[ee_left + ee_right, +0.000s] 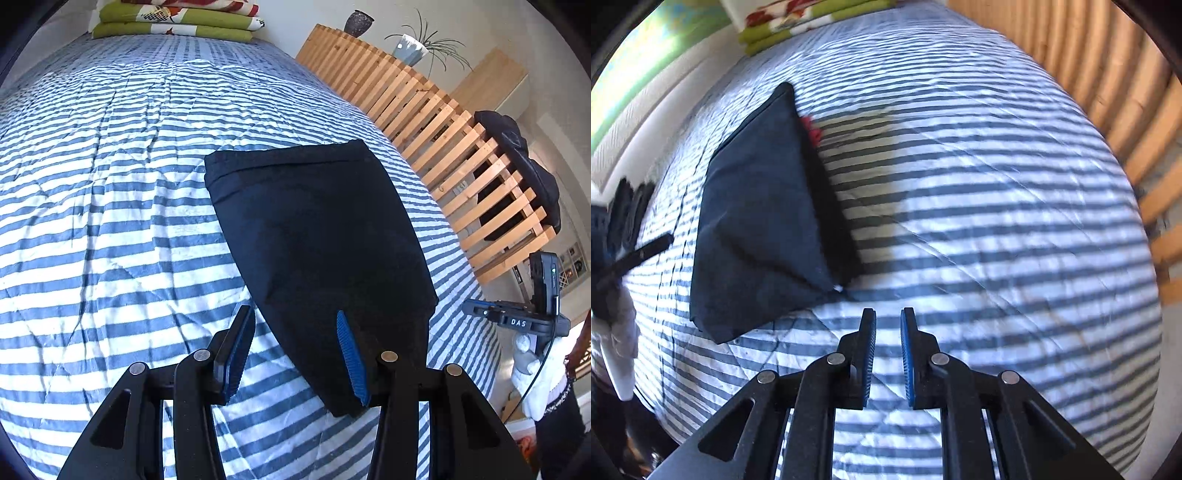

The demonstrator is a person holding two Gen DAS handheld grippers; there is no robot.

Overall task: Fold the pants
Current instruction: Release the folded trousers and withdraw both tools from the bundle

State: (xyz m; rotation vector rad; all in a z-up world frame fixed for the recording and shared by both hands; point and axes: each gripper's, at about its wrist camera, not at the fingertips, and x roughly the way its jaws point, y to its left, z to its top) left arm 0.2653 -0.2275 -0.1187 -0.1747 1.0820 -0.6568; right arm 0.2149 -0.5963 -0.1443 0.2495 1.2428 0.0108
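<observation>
Your left tongs hang half-wide over the folded black pants, gripping nothing. Your right tongs, marked "DAS", stand narrow and empty. The pants lie on the striped bed.

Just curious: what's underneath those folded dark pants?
The pants lie on the striped quilt. A bit of red peeks from their far edge; anything else beneath is covered.
</observation>
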